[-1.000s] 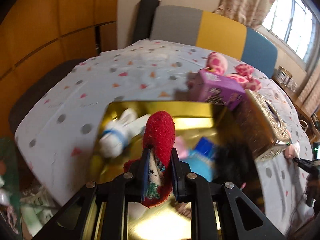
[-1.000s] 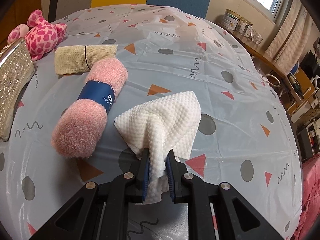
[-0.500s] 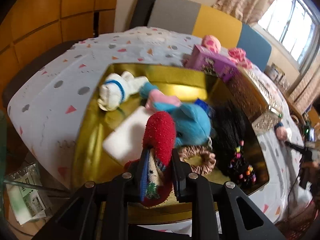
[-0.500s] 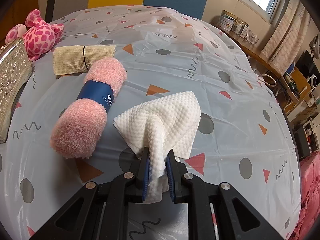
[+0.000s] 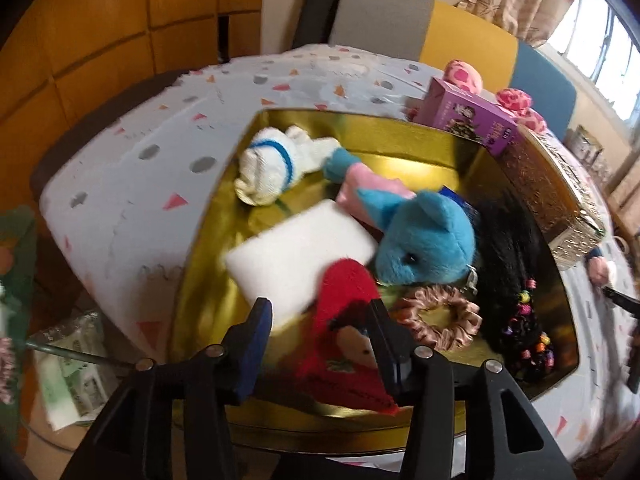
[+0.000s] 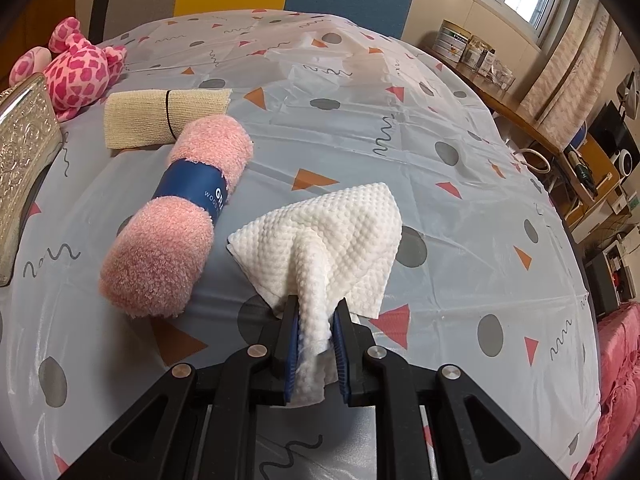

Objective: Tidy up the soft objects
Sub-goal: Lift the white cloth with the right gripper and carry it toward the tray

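Our left claw [image 5: 320,320] stands apart over the red sock [image 5: 344,344] in the gold tin [image 5: 200,280]; we lift straight up. Our right claw [image 6: 314,344] grips the white cloth [image 6: 332,232].

You are seeing a purple printed cardboard box [image 5: 468,120] sitting beside an embossed silvery metal lid [image 6: 22,152]; tins [image 6: 472,50] are lining the windowsill.

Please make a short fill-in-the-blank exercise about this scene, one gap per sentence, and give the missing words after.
1. The left tool is ____, with the red fuzzy sock lying loose between its fingers.
2. The right tool is shut on the ____ waffle-textured cloth.
3. The blue plush bear lies inside the ____ metal tin.
4. A dark blue paper band wraps the ____ rolled fluffy towel.

Missing words: open; white; gold; pink
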Tool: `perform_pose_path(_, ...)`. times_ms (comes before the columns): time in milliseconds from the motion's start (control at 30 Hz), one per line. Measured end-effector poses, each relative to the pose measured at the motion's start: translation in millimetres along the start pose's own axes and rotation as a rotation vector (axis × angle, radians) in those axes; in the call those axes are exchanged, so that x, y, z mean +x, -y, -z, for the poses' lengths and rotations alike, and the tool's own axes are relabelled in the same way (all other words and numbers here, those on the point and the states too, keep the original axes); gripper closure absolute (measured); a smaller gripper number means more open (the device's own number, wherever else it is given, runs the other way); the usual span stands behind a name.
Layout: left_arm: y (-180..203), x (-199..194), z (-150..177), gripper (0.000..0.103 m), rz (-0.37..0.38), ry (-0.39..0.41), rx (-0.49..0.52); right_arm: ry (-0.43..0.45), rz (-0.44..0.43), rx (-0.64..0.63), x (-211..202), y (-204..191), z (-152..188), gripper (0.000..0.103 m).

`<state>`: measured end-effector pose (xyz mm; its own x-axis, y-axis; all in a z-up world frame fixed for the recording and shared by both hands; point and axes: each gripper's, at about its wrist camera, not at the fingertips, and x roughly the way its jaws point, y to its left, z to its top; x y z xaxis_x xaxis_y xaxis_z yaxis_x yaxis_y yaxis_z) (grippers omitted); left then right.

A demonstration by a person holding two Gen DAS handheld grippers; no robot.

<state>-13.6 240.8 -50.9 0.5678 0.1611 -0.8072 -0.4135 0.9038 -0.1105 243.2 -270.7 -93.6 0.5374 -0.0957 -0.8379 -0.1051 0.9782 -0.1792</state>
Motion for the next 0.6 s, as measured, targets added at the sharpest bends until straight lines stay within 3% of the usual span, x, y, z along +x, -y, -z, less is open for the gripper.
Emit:
perform_pose_path(133,3.1,-11.3,-5.9,0.053,-0.07,0.041,0.012,-0.003,0.011,-0.001,-0.1,-2.0,0.1,0.087)
perform_pose_path(600,20.4,-42.1,-19.9,0.043,-0.091,0.131,0.029,-0.008,0.073,-0.01,-1.0,-10.8,-0.5,0.089)
